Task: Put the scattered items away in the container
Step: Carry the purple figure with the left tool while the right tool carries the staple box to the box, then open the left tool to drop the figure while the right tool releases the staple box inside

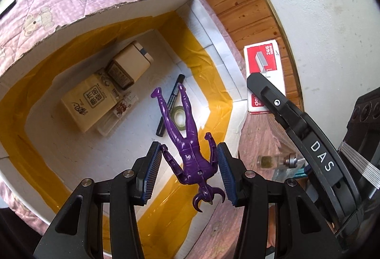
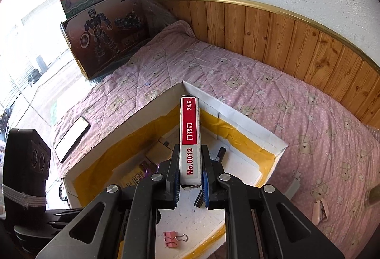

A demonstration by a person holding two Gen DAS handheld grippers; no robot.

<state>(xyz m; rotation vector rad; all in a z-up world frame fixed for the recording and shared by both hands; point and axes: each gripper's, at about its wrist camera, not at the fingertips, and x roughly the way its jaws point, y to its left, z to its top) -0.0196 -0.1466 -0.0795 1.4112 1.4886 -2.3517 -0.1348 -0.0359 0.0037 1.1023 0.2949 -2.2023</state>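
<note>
A bed covered in a pink quilt (image 2: 273, 102) with a bear print carried everything. Pine panelling (image 2: 285, 28) topped by a gold strip ran along its far side, with white plaster wall above. Two toy boxes (image 2: 104, 21) leaned in the far left corner by a bright window, and a phone (image 2: 71, 137) lay on the quilt near the box's left wall.

The box (image 2: 239, 114), white card taped yellow inside, sat open on the quilt. On its floor lay a tissue pack (image 1: 87, 104), a pen (image 1: 169, 104), a tape roll (image 1: 179, 116) and, near the front edge, a pink clip (image 2: 173, 238).

The left gripper (image 1: 190, 173) hung over the box, jaws wide, the purple figure (image 1: 187, 140) between them with its arms against both pads and feet pointing away. The right gripper (image 2: 190, 178) was closed narrowly on a staple box (image 2: 190, 137), held on edge above the box's far corner. A pink stapler (image 2: 319, 210) lay on the quilt right of the box.
</note>
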